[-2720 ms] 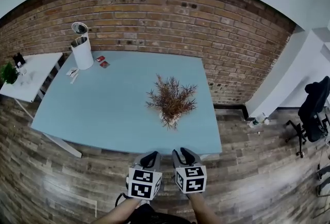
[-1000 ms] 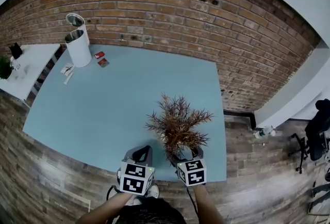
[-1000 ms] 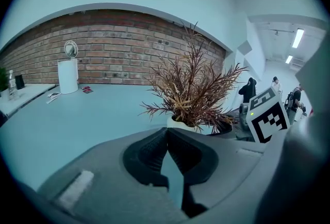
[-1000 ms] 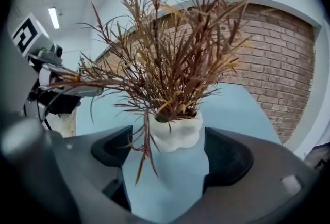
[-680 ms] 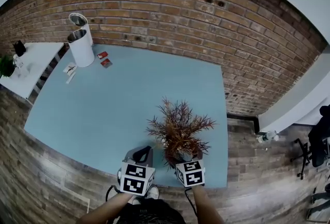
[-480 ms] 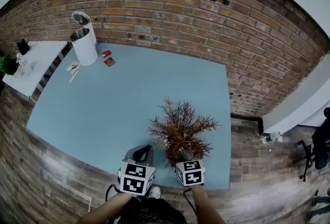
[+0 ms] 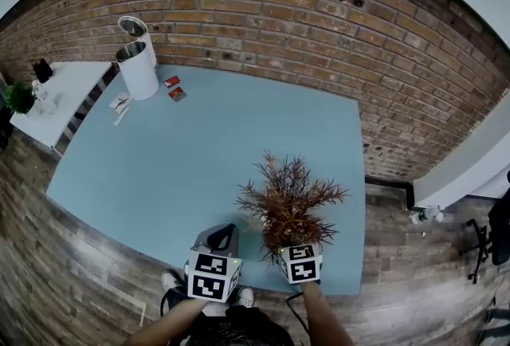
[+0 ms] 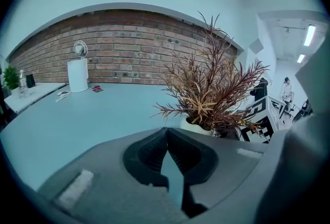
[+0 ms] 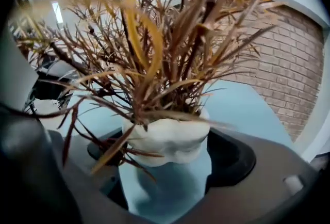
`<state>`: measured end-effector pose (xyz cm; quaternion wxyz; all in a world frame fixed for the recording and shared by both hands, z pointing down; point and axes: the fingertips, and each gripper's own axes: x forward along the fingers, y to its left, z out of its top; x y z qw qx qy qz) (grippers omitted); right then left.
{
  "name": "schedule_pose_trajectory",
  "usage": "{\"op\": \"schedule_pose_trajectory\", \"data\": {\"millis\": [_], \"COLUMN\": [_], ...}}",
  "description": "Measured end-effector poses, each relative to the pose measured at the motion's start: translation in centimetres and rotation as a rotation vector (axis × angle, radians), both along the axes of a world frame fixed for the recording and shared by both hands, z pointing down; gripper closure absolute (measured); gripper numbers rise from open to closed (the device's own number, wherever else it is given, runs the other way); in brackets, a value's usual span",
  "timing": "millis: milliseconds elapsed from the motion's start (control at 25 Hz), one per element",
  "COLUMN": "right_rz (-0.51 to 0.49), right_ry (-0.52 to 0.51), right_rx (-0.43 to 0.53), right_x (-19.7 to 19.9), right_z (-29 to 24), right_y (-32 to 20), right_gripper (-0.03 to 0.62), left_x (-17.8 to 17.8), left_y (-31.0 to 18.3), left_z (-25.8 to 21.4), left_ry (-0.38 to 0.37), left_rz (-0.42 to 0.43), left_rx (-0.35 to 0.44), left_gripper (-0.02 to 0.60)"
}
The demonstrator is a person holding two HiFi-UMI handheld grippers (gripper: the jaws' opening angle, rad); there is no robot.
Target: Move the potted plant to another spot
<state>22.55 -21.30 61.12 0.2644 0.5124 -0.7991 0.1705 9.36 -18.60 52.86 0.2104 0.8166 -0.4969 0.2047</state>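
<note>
The potted plant (image 7: 291, 201) has spiky brown leaves and a white pot (image 9: 167, 138). It stands on the blue table (image 7: 199, 153), close to the front right edge. My right gripper (image 7: 295, 245) is open wide, with the pot between its jaws; bare table shows between the pot and the right jaw, and leaves hide the left side. My left gripper (image 7: 225, 231) hovers just left of the plant at the table's front edge, shut and empty. In the left gripper view the plant (image 8: 211, 94) rises to the right of the left gripper (image 8: 166, 132).
A white cylindrical appliance (image 7: 139, 69) and small red cards (image 7: 174, 88) sit at the table's far left corner. A white side table (image 7: 60, 97) with a small green plant (image 7: 17, 97) stands to the left. A brick wall runs behind. A bottle (image 7: 426, 215) lies on the floor at right.
Both grippers have come forward from short of the table's edge. The right one now reaches around the pot. The plant has stayed where it was, and the left gripper has hardly moved lately.
</note>
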Motion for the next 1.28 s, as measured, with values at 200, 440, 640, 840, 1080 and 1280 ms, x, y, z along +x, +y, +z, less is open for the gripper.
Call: {"op": "schedule_pose_trajectory", "data": {"millis": [200,440,640,840,1080,1280], "right_rz": [0.024,0.071,0.105,0.128,0.136,0.136], "right_ry": [0.009,0.000,0.001,0.007,0.008,0.006], "right_rx": [0.003,0.009,0.018,0.012,0.014,0.012], "right_x": [-0.1,-0.5,-1.0,-2.1,-4.4,-6.0], "right_z": [0.4,0.5,0.3,0.2,0.0,0.0], "right_y": [-0.2,-0.4,-1.0,-1.3,-1.9,-2.3], "right_gripper": [0.120,0.121,0.121,0.123,0.123,0.123], "left_x": [-1.0,-2.6,-3.9,-5.2,-7.4,-9.2], "left_y": [0.0,-0.3,-0.8,-1.2,-1.8,-2.0], "left_z": [0.7,1.2,1.2,1.3,1.2,1.1], "left_ry": [0.001,-0.002,0.002,0.008,0.007,0.004], "left_rz": [0.025,0.054,0.068,0.074,0.067,0.055], "left_rx": [-0.012,-0.022,-0.021,-0.021,-0.014,-0.014], "left_gripper": [0.583,0.583,0.583,0.583,0.583,0.583]}}
